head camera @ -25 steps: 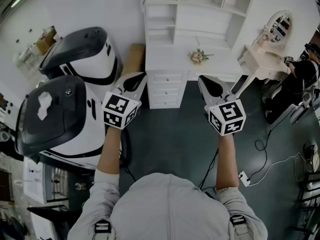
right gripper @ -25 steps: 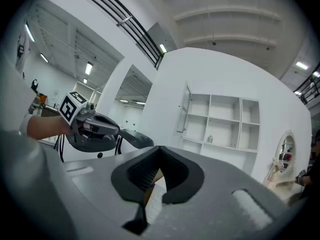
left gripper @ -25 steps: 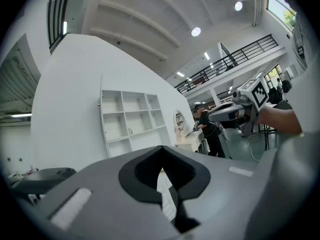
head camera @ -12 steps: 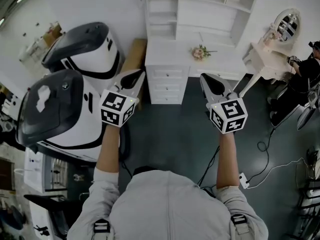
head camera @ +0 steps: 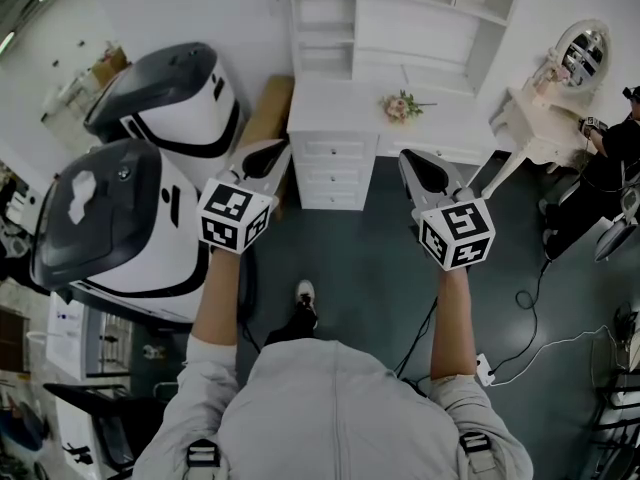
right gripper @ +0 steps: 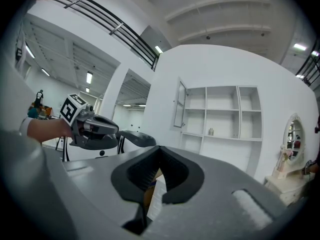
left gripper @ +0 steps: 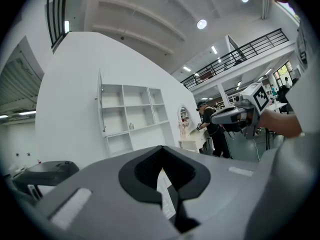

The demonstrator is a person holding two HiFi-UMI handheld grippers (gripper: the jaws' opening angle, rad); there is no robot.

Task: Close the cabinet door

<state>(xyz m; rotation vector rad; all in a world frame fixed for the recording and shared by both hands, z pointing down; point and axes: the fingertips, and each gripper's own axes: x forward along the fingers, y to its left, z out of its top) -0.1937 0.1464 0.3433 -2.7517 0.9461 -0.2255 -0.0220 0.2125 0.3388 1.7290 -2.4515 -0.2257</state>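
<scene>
A white cabinet (head camera: 345, 118) with drawers and open shelves stands against the far wall. Its narrow upper door (right gripper: 180, 104) stands swung open at the left end of the shelves, and shows edge-on as the door (left gripper: 100, 106) in the left gripper view. My left gripper (head camera: 268, 152) and right gripper (head camera: 414, 160) are held level side by side, pointing at the cabinet and well short of it. Both are shut with nothing between the jaws. The left gripper (left gripper: 161, 173) and right gripper (right gripper: 154, 178) show their jaws meeting in a narrow slit.
Two large white-and-black machines (head camera: 165, 98) (head camera: 100, 218) stand at the left, with a brown board (head camera: 265, 108) next to the cabinet. A small bouquet (head camera: 400, 106) lies on the cabinet top. A vanity table with a mirror (head camera: 545, 118), a person (head camera: 612, 163) and floor cables (head camera: 530, 338) are at the right.
The person holding the grippers has stepped forward; a shoe now shows on the floor below the arms. Both grippers stayed shut and kept pointing at the cabinet.
</scene>
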